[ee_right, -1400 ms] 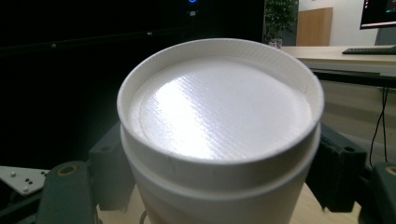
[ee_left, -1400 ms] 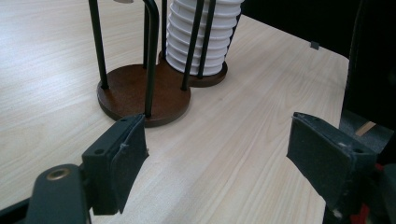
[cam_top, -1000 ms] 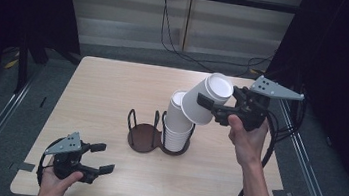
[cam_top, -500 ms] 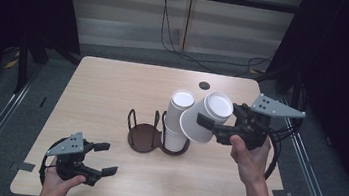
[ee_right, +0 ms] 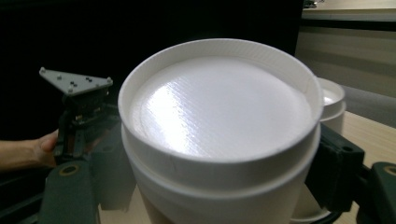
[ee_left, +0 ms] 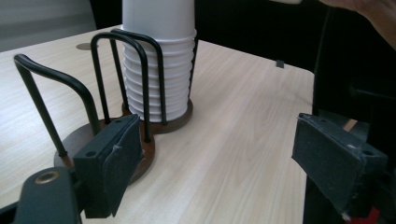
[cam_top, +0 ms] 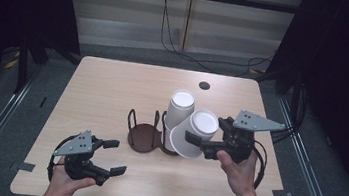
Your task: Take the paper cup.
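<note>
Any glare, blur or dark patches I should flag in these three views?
High view: evenly lit table, surroundings near black, sharp. Right gripper view: a bright sheen on the bottom of the held cup, black background, the left gripper dim beyond it. Left gripper view: its own near pads soft, the cup stack sharper.

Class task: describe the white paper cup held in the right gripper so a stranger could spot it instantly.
On the light wooden table stands a dark wire cup holder bearing an upright stack of white cups. Just right of it, the right gripper clamps the one white paper cup that is tilted, apart from the stack.
</note>
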Demonstrator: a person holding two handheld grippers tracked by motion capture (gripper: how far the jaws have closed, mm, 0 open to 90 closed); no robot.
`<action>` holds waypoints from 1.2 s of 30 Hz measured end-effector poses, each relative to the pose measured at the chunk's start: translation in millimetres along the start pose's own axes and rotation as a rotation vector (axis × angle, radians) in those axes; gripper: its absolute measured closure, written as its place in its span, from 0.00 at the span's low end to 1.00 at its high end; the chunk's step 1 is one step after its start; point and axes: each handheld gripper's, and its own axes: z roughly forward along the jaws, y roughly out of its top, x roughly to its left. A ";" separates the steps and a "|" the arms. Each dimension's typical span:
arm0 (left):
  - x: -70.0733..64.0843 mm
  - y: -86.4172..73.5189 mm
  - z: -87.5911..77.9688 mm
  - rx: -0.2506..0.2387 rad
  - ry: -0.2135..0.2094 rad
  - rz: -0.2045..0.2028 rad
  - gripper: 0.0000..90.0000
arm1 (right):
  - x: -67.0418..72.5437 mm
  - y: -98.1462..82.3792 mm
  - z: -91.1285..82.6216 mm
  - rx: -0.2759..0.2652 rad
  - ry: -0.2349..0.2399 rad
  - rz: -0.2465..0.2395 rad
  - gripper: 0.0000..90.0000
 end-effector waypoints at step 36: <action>-15.6 -1.7 45.6 -0.012 -0.065 0.037 0.16 | 29.6 -47.5 83.0 0.153 0.200 0.023 0.26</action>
